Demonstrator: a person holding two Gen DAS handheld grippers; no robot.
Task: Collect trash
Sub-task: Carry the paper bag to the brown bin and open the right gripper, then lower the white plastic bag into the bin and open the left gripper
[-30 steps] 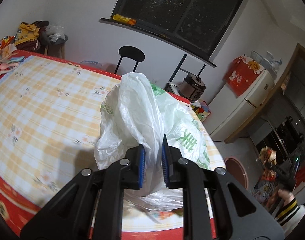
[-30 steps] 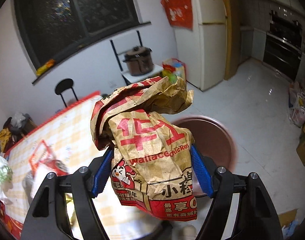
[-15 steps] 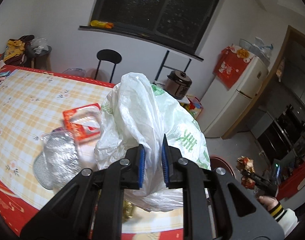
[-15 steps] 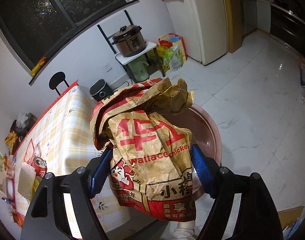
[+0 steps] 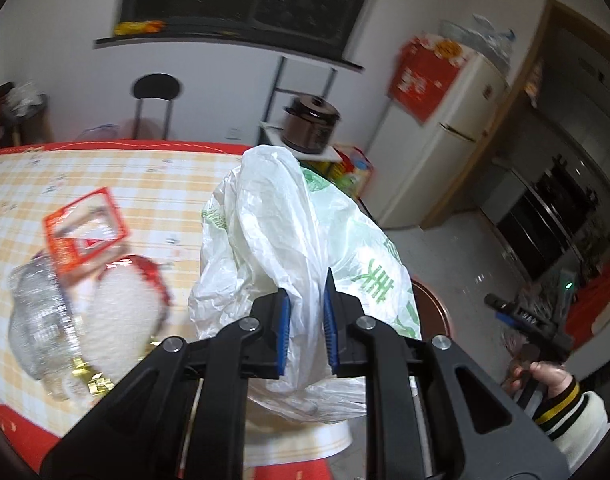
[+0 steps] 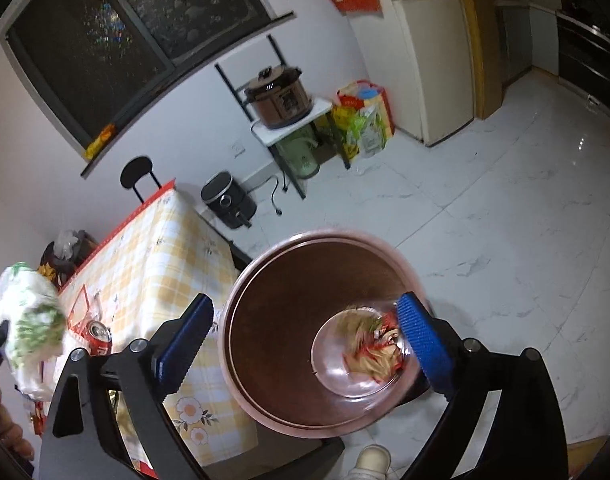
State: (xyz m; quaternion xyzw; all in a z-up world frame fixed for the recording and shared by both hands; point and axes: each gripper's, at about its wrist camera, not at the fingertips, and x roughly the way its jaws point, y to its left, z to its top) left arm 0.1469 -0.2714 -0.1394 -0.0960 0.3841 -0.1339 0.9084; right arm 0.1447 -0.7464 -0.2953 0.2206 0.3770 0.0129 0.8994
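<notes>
The crumpled paper bag (image 6: 375,354) lies at the bottom of the round brown bin (image 6: 265,344). The right tool (image 6: 303,340) has just spread wide above it, gripping nothing. The left tool (image 5: 307,330) pinches a white plastic bag (image 5: 289,240) over the tabletop (image 5: 153,184).

Your left gripper (image 5: 307,330) fills the lower middle of its frame, jaws nearly together, pinching thin white plastic. Your right gripper (image 6: 301,344), low in its frame, has just been opening; its jaws stand wide with nothing between them. Your right hand (image 5: 545,380), in a striped cuff, sits lower right.
</notes>
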